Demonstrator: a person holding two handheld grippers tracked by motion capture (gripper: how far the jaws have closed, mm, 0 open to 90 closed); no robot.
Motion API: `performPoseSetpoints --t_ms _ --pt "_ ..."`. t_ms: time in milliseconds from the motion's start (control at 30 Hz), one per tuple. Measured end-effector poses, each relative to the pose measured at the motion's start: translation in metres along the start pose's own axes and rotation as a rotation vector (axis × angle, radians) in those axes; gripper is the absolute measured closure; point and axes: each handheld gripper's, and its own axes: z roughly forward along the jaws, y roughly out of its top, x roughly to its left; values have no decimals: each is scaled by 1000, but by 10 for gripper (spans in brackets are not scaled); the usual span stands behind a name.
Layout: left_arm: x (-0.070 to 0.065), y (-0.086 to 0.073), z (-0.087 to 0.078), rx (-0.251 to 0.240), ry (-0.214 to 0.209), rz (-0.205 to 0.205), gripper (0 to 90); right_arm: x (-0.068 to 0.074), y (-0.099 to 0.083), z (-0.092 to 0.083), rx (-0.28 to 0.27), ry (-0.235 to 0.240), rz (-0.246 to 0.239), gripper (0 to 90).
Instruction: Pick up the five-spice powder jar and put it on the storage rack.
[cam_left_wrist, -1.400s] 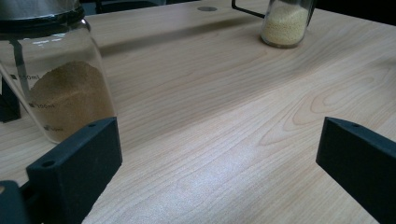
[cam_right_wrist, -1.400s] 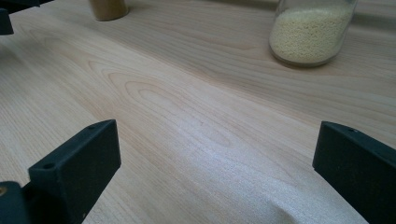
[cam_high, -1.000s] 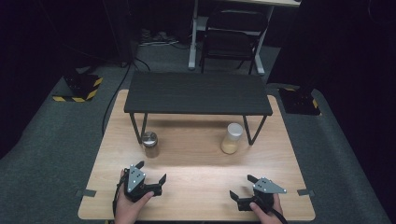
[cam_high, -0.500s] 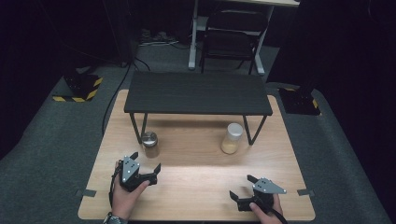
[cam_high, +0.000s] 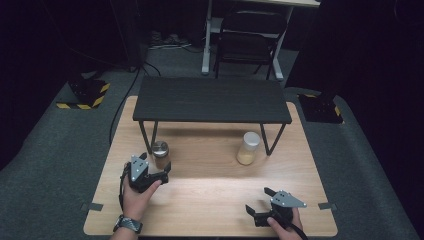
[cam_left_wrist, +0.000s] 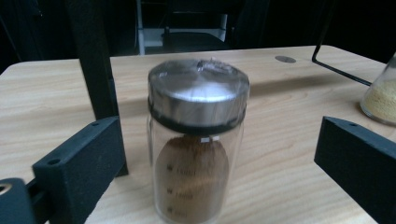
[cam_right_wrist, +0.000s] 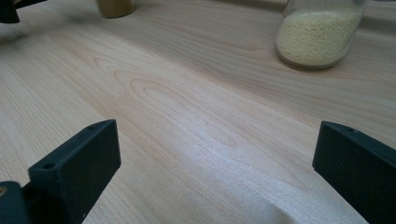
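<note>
A glass jar of brown powder with a metal lid (cam_high: 160, 152) stands on the wooden table (cam_high: 210, 200), just in front of the black shelf's left leg. My left gripper (cam_high: 158, 168) reaches up to it. In the left gripper view the jar (cam_left_wrist: 196, 140) stands between the wide-apart jaws, touching neither; the jaws have just been closing slightly. My right gripper (cam_high: 258, 201) rests open near the table's front right edge over bare wood (cam_right_wrist: 217, 154). A second jar, holding yellow grains (cam_high: 248, 148), stands under the shelf's right side (cam_right_wrist: 320, 32).
A low black shelf (cam_high: 212, 99) on thin metal legs spans the table's far half; one leg (cam_left_wrist: 91, 56) stands close behind the brown jar. A dark chair (cam_high: 247, 40) and a desk stand beyond the table. Bare wood lies between the two grippers.
My left gripper has moved away from the front edge toward the brown jar, which now stands between its jaws. The right gripper has stayed where it was.
</note>
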Motion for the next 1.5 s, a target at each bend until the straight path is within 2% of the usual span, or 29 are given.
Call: performPoseSetpoints --t_ms 267,300,367,433,467,533,633,767,867,900,1167,1500 --pt "-3 6 15 17 38 -11 97 -1 0 0 0 8 -2 5" --pt "-2 6 17 17 42 -25 131 -2 0 0 0 10 -3 5" --pt "-2 5 17 15 44 -29 151 -2 0 0 -1 11 -3 5" --pt "-2 5 19 15 46 -34 225 -2 0 0 0 13 -4 5" --pt "-2 4 19 12 50 -33 225 -2 0 0 0 13 -4 5" --pt "-1 2 19 5 55 -40 305 -2 0 0 -1 13 -4 5" --pt "0 1 20 -1 50 -48 306 -2 0 0 -2 13 -4 5" --pt "0 2 19 -3 49 -38 309 -2 0 0 -2 14 -4 5" --pt "-4 1 18 -25 66 8 323 -2 -1 0 -3 14 -5 5" --pt "-3 6 17 -16 55 -12 342 -2 -1 0 -3 14 -6 5" --pt "-5 8 19 -13 60 -13 342 -2 -1 -1 -5 13 -7 5" --pt "-10 9 25 -7 77 7 341 -2 -1 -1 -7 14 -7 5"
